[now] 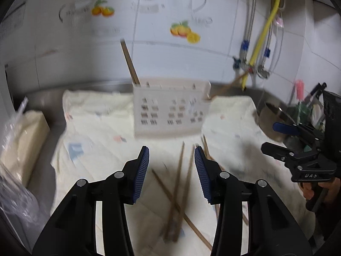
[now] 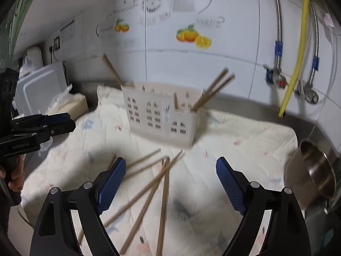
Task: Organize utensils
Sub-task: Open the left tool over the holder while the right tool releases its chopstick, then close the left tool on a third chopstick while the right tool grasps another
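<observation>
Left tool: spread, holding nothing, hovering above the loose chopsticks on the cloth.
Right tool: spread wide and empty, the same scattered chopsticks lying below and between its fingers.
Holder: stands upright straight ahead of both tools, beyond the loose sticks, on the cloth that covers the worktop; it seems to have separate slots.
Already stowed: a few chopsticks lean out of the holder's right end, one out of its left end.
Step in hand: probably picking up one loose stick.
Doing it well: choose a stick that lies on top of the crossed pile, close across its width near the middle, lift it clear, then tip it upright over a slot.
Risk: the sticks overlap, so a low grasp may drag neighbours.
Pot: to the right of the right tool, best avoided.
</observation>
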Demonstrator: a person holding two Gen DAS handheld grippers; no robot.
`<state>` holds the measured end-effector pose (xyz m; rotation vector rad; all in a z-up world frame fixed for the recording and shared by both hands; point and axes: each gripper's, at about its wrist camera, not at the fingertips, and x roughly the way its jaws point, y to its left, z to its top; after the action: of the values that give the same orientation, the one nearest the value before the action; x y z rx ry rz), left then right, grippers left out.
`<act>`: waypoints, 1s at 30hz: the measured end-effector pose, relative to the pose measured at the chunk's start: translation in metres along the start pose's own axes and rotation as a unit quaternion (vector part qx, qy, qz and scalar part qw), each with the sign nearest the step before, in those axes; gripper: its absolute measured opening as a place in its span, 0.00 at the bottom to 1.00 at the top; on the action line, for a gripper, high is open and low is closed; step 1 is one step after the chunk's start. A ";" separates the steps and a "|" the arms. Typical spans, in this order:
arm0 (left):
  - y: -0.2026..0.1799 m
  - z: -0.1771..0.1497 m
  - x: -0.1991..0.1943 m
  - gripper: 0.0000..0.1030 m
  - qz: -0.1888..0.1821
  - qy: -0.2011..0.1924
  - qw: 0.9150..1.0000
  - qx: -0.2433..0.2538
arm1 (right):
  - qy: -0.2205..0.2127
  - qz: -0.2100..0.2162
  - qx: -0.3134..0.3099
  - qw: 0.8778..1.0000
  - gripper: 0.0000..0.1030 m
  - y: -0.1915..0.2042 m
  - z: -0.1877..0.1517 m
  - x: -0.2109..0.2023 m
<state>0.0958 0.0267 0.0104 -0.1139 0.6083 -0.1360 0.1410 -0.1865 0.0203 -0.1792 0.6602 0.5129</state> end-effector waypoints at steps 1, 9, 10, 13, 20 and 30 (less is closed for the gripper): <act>-0.002 -0.006 0.002 0.44 -0.002 0.006 1.000 0.000 | 0.004 0.001 0.002 1.000 0.82 0.000 -0.005 0.001; -0.027 -0.045 0.026 0.44 -0.039 0.057 0.998 0.013 | 0.053 -0.007 0.014 0.998 0.82 0.000 -0.054 0.011; -0.031 -0.049 0.029 0.44 -0.043 0.062 0.997 0.015 | 0.058 -0.011 0.014 0.998 0.82 -0.001 -0.059 0.012; -0.044 -0.060 0.040 0.43 -0.060 0.081 0.995 0.023 | 0.067 -0.014 0.022 0.997 0.82 -0.004 -0.070 0.013; -0.067 -0.073 0.069 0.35 -0.077 0.116 0.990 0.035 | 0.081 -0.011 0.044 0.996 0.82 -0.009 -0.087 0.012; -0.067 -0.082 0.095 0.16 -0.069 0.141 0.987 0.024 | 0.090 0.002 0.055 0.994 0.74 -0.005 -0.095 0.014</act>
<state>0.1195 -0.0599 -0.0998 -0.0904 0.8799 -0.3051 0.1018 -0.2157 -0.0630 -0.1212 0.8635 0.4667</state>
